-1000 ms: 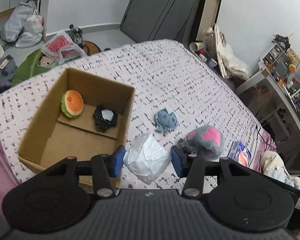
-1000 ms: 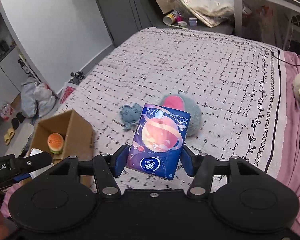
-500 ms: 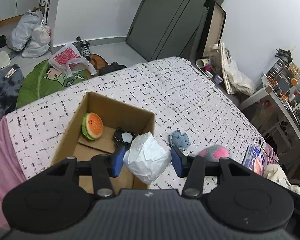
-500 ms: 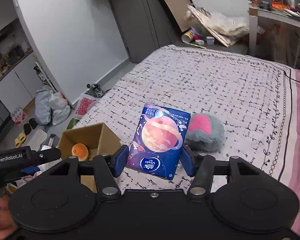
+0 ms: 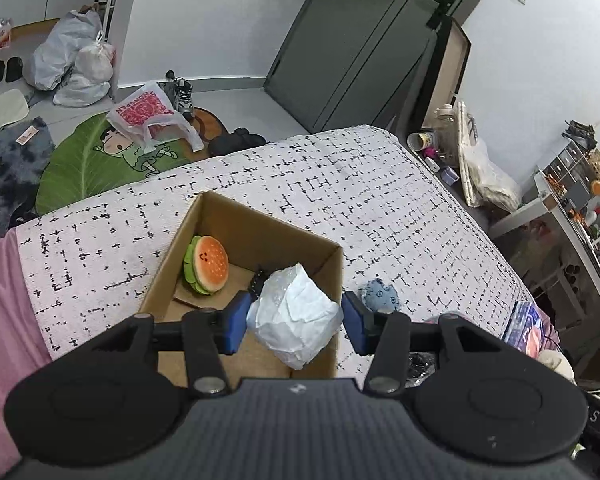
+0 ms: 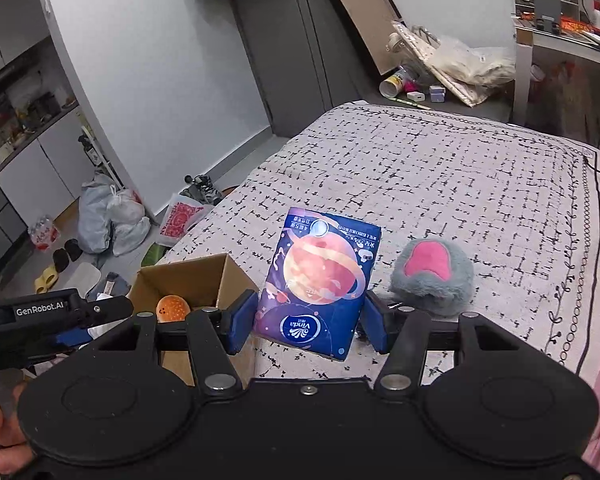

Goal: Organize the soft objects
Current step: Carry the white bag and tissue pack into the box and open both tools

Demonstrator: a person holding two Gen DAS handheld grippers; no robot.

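Left wrist: left gripper (image 5: 295,317) clamps white bag (image 5: 296,316), held over right part of box (image 5: 256,236) on bed (image 5: 380,200). Burger plush (image 5: 207,264) inside box. Blue plush (image 5: 378,295) on bed just right of box.

Right wrist: right gripper (image 6: 309,322) grips tissue pack (image 6: 320,280) above bed. Grey-pink plush (image 6: 434,274) lies right of it; box to left.
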